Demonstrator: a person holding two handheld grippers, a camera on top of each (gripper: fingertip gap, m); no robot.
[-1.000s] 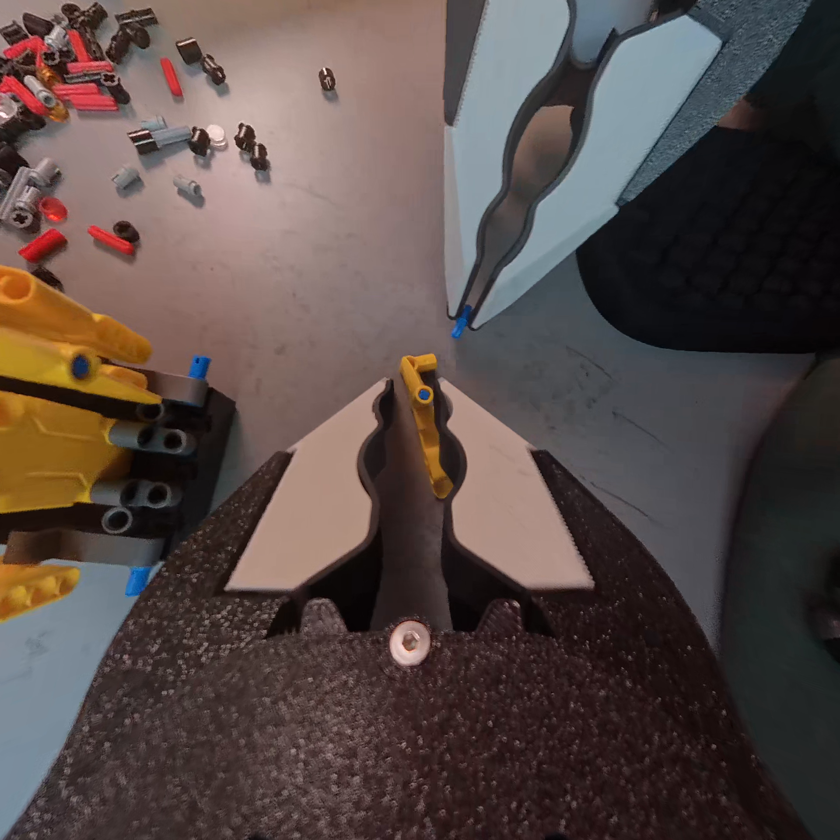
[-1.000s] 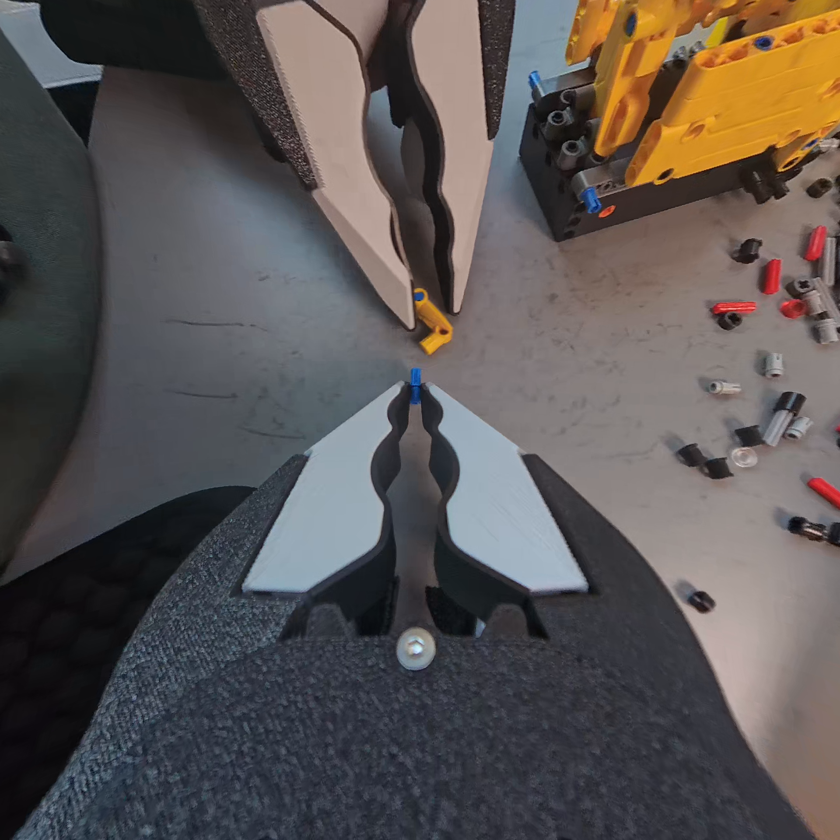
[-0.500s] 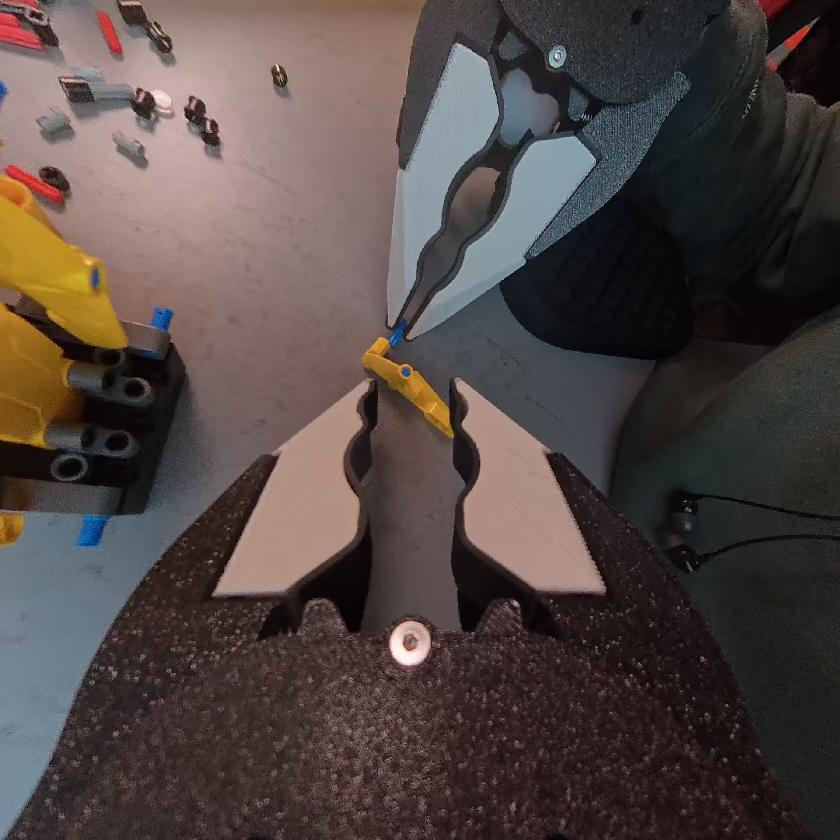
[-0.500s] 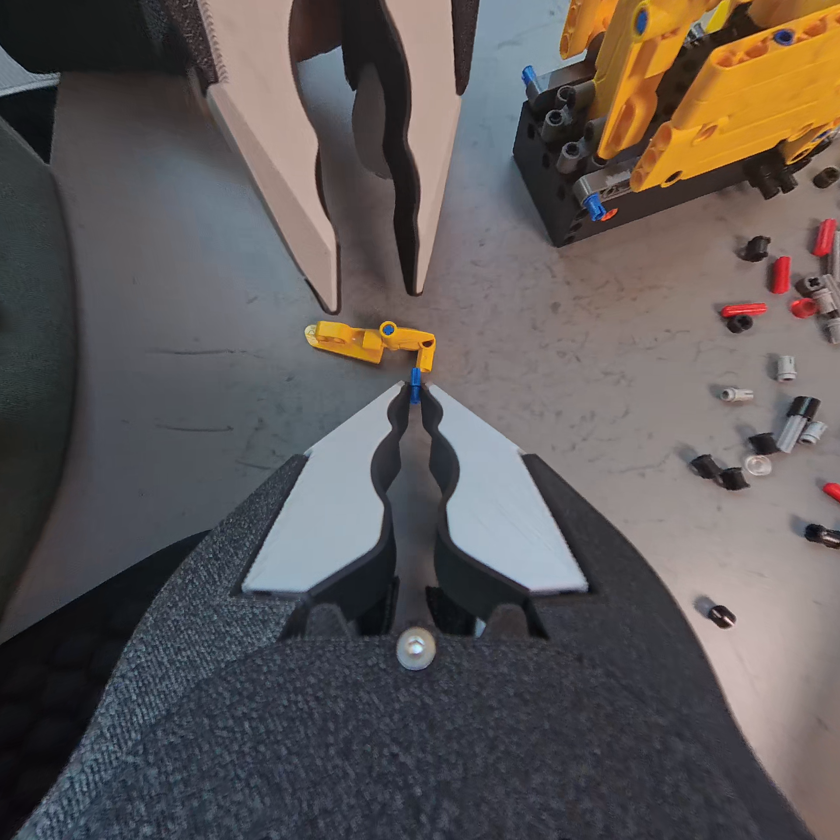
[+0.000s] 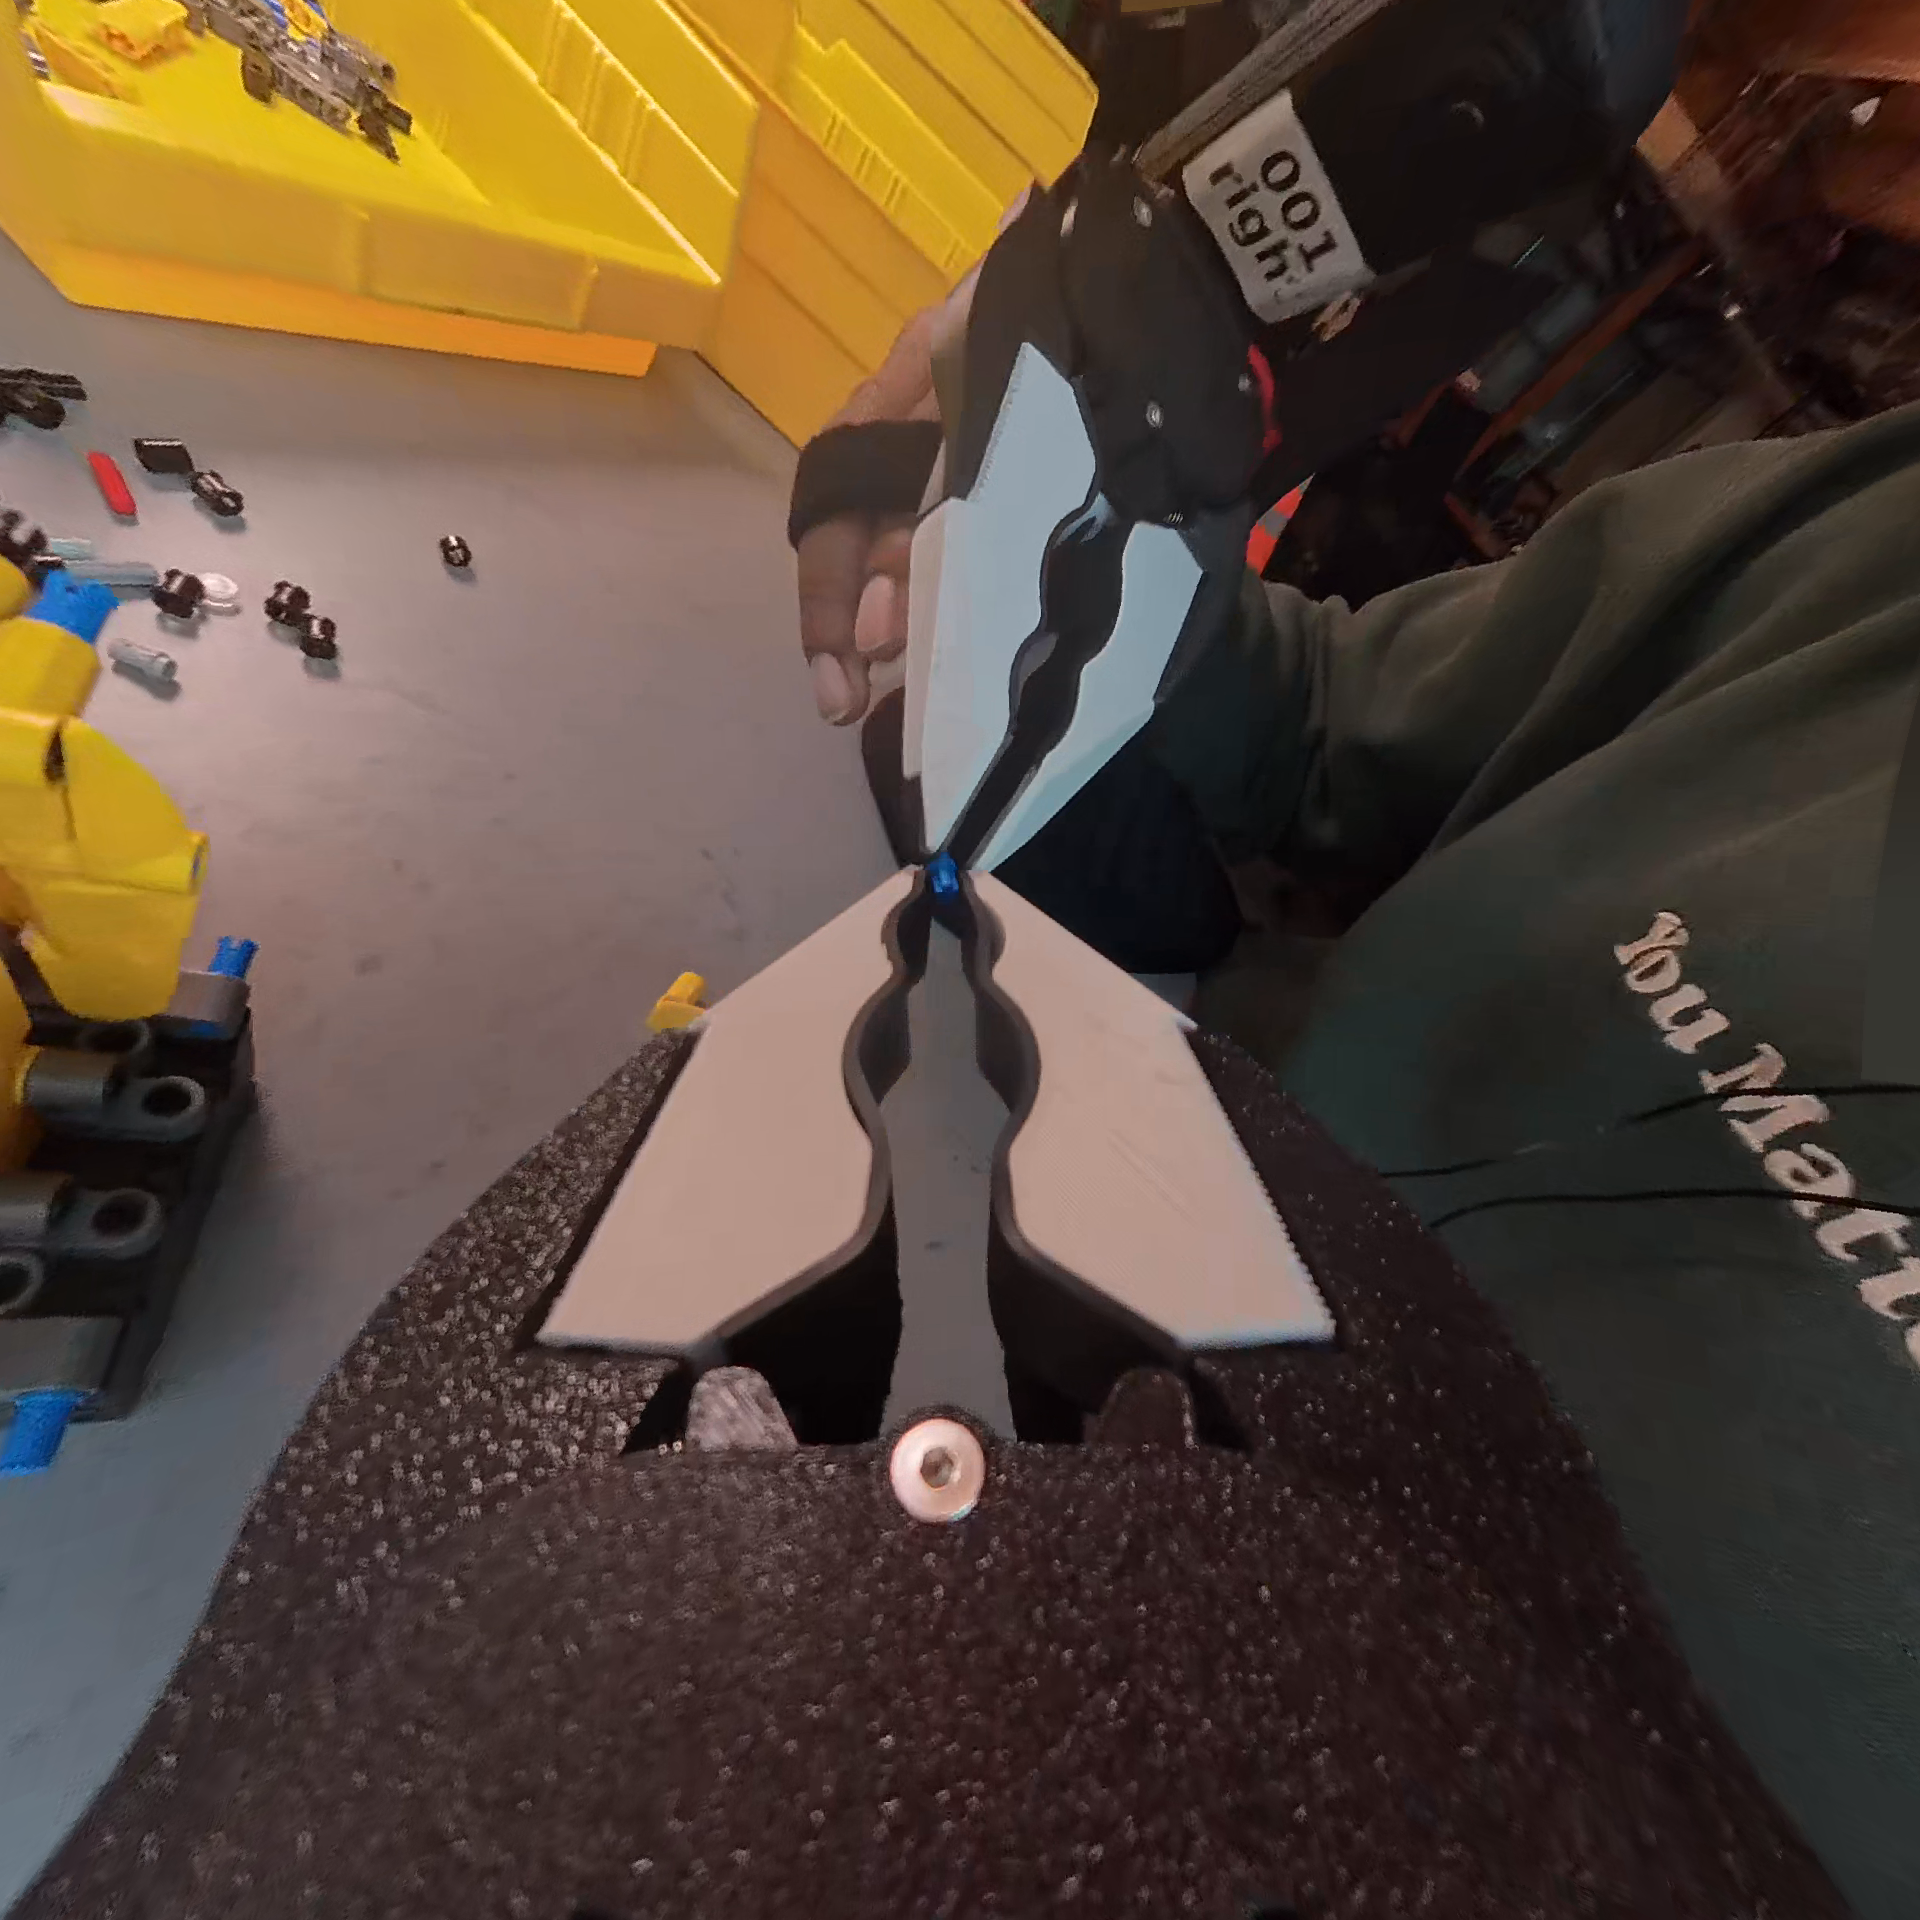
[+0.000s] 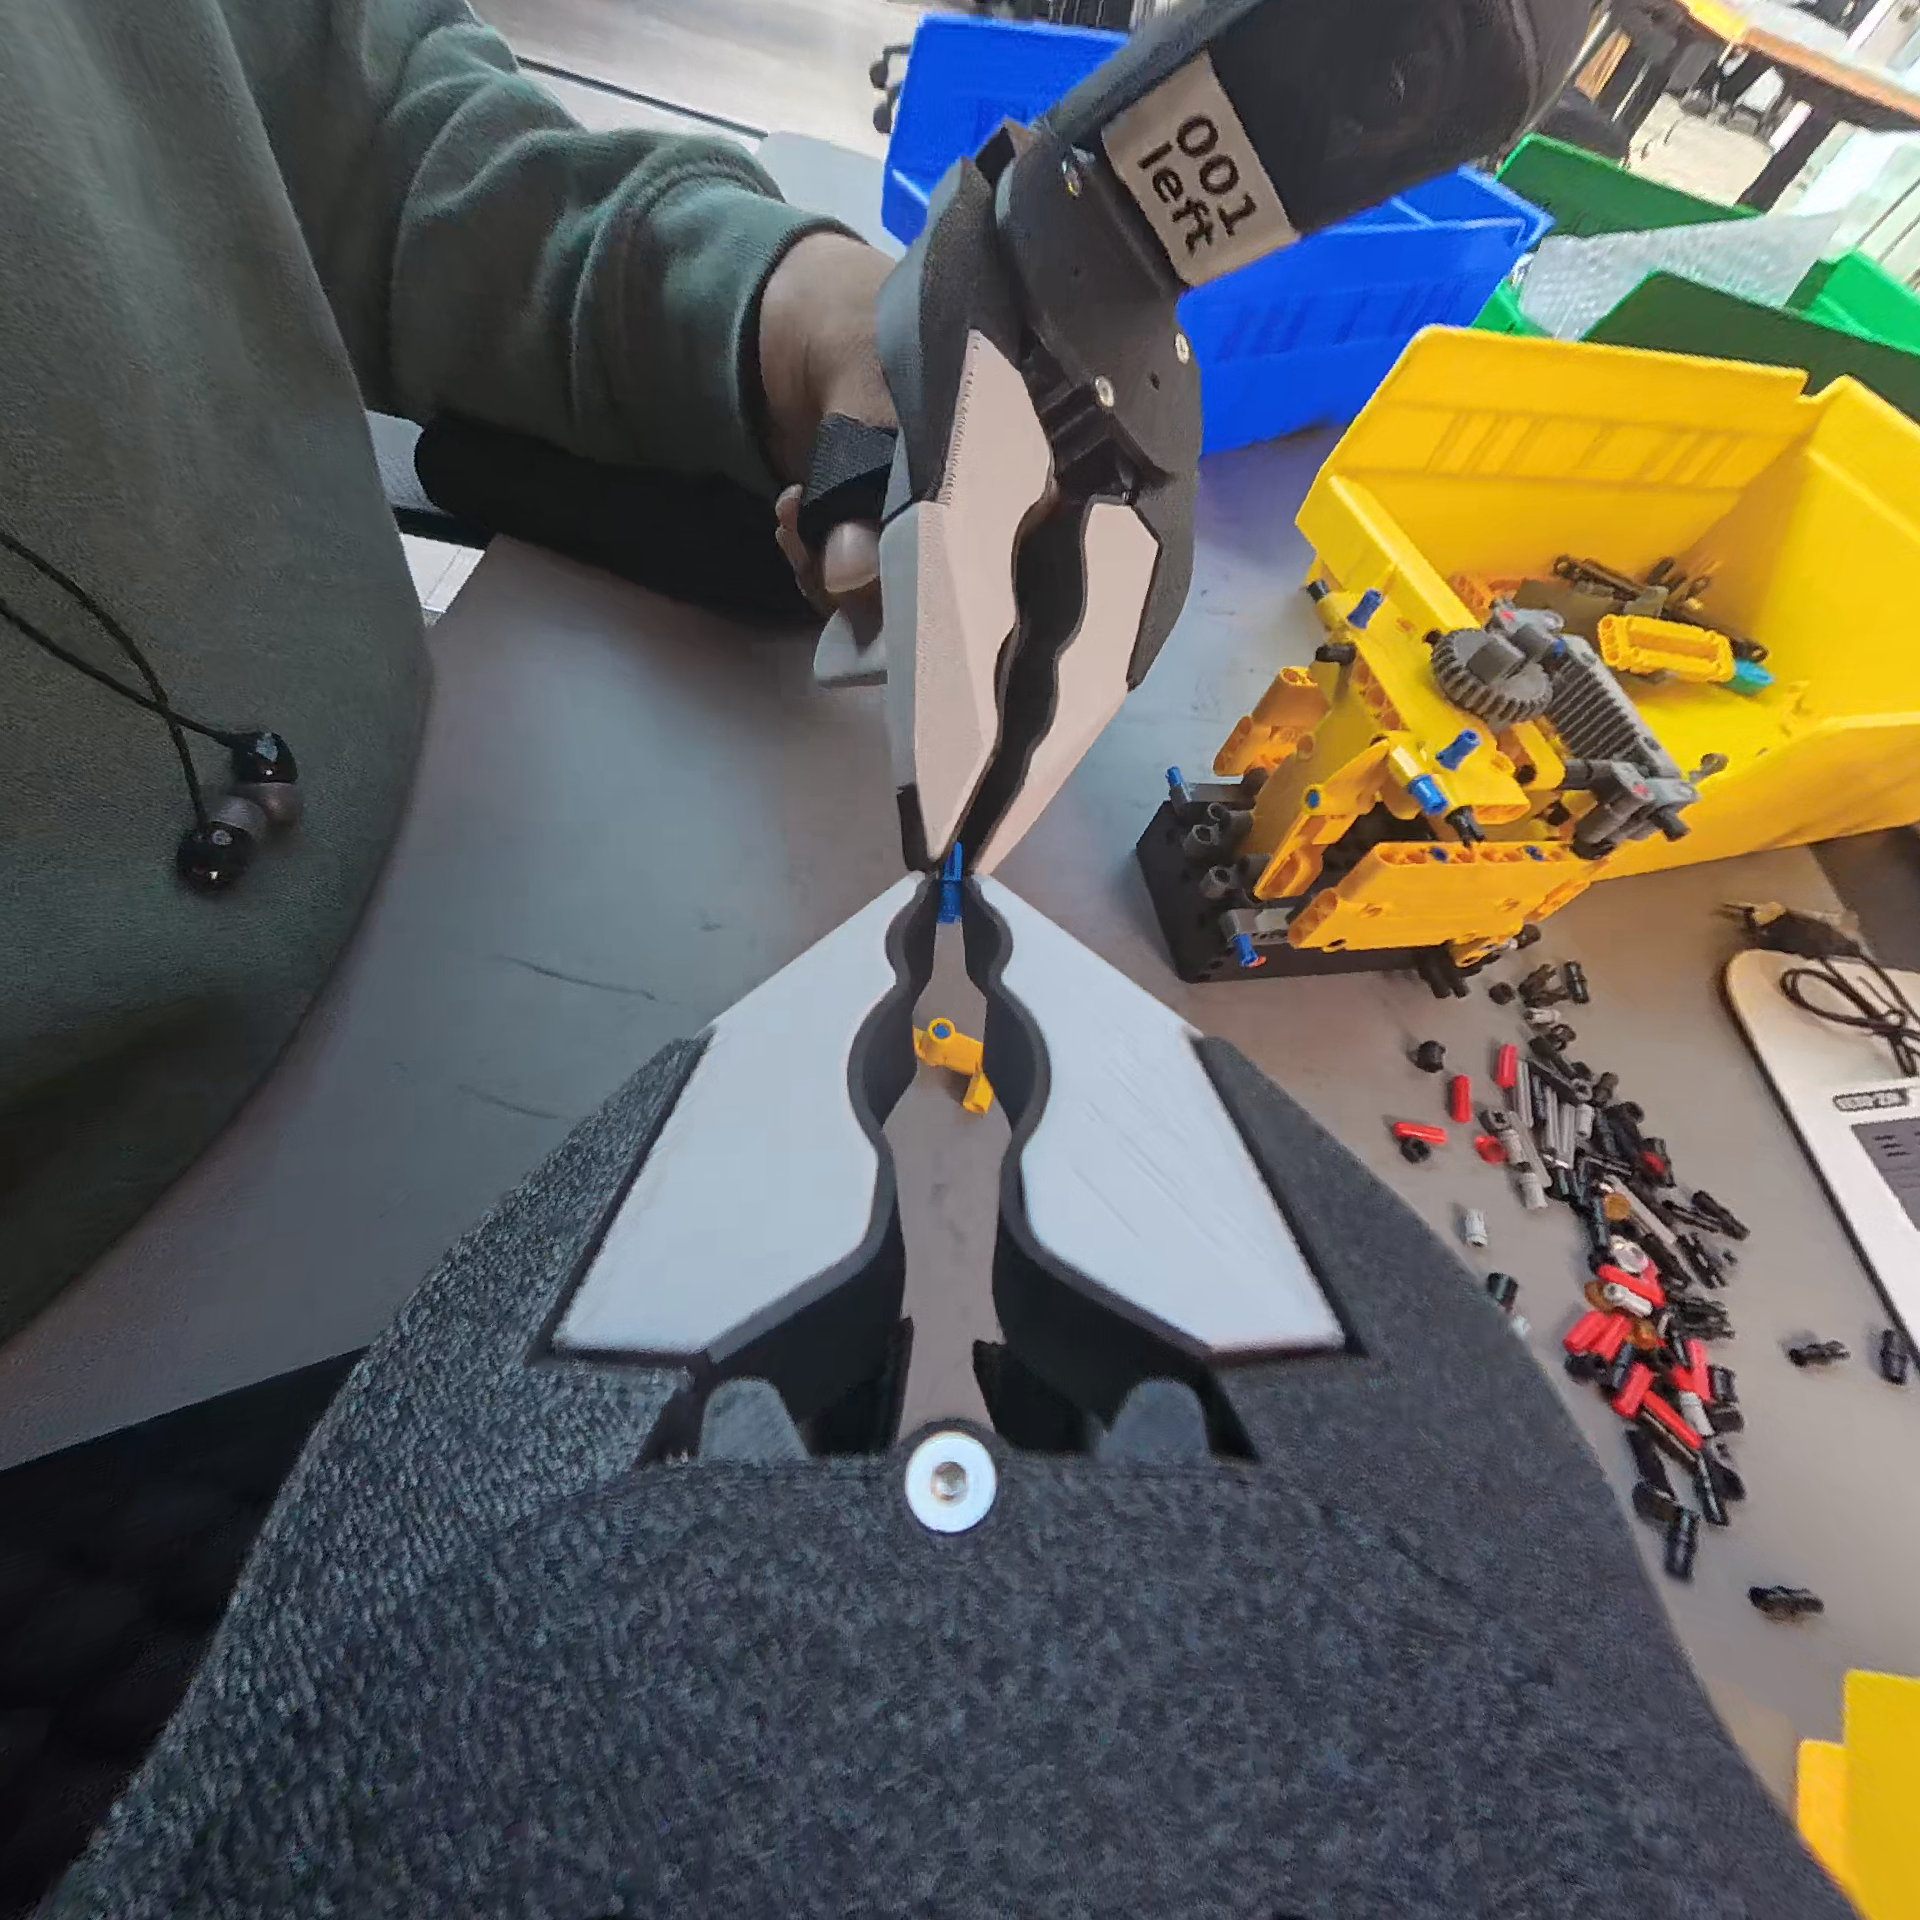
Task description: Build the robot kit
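Observation:
My right gripper is shut on a small blue pin, held up above the grey table. My left gripper meets it tip to tip. Its fingers have closed around the other end of the blue pin. In the right wrist view the left gripper comes down from above. In the left wrist view the right gripper does the same. A small yellow angled piece lies loose on the table below, and shows beside my left finger.
A yellow and black brick model stands on the table, also at the left. Loose red, black and grey pins lie scattered. Yellow bins, a blue bin and a person's green sleeve are close by. From either gripper's tips it is about 8 cm to the small yellow angled piece.
My left gripper opened and let go of the yellow piece, which now lies on the table. Both grippers rose and tilted up. The left closed around the blue pin that the right holds.

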